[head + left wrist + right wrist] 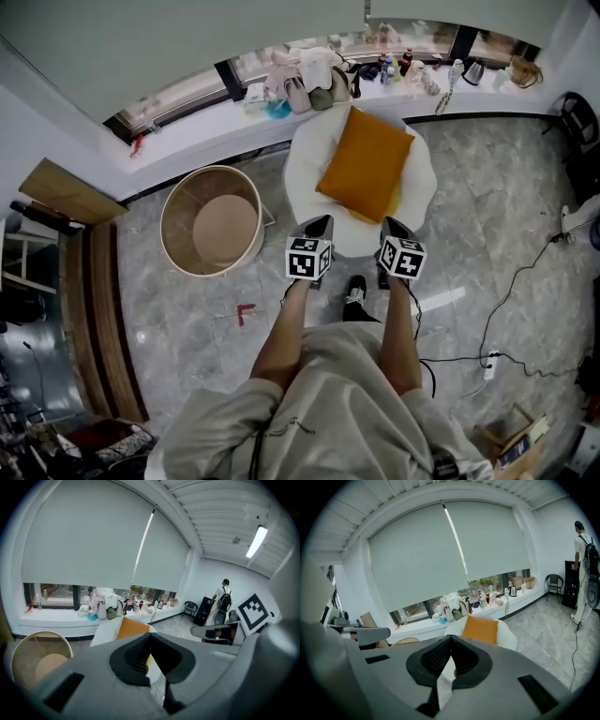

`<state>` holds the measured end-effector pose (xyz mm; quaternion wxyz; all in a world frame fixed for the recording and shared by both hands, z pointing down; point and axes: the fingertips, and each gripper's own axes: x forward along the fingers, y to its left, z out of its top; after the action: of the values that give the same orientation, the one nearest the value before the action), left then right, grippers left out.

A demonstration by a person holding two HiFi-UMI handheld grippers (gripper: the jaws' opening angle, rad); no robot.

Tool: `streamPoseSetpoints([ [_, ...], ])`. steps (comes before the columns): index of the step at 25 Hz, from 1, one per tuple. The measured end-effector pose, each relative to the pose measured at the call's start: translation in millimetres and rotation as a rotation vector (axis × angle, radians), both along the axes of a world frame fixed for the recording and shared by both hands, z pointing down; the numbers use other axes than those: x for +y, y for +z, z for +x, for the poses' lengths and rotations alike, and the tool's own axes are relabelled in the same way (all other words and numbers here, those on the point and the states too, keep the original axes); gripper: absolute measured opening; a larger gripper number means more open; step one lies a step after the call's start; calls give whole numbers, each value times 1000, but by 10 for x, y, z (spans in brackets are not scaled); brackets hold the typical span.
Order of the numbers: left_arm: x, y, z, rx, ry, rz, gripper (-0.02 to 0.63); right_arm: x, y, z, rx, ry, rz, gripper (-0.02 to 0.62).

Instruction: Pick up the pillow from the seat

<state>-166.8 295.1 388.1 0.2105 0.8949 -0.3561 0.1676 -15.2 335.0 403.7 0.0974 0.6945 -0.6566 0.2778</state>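
Observation:
An orange square pillow (366,164) lies tilted on a round white seat (305,164) below the window sill. Both grippers hover side by side over the seat's near edge, short of the pillow and apart from it. My left gripper (322,222) is shut with nothing in it, and my right gripper (391,223) is also shut and empty. In the left gripper view the pillow (132,627) shows just past the closed jaw tips (150,637). The right gripper view has the pillow (480,629) on the seat (508,637) beyond its closed tips (451,639).
A round beige tub (211,220) stands left of the seat. The window sill (319,80) carries clothes and bottles. Cables (525,272) and a power strip (489,364) lie on the floor at right. A person (585,569) stands far right near a black chair (554,585).

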Motion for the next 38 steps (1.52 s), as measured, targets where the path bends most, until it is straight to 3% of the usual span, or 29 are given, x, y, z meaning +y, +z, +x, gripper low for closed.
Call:
streamPoseSetpoints([
  [5,-265,0,241,10,-37,-17,9,-307,-56,331,50,-38,6,6],
  [12,-525,168,597,-27,-51,-54,9,-528,208,561,0,-65,-38,6],
  [17,-602,202,870,-15,-75,-69,9,-588,271,930,2,-18,-29,6],
  [24,-771,234,744,-2,-119,-68,9,-799,325,1018,4,-6,-34,6],
  [31,-1112,384,701,0,-101,-96,9,-1265,290,1088,23,43,-6,6],
  [38,-1663,544,630,-11,-70,-136,9,-1661,591,1000,22,64,-86,6],
])
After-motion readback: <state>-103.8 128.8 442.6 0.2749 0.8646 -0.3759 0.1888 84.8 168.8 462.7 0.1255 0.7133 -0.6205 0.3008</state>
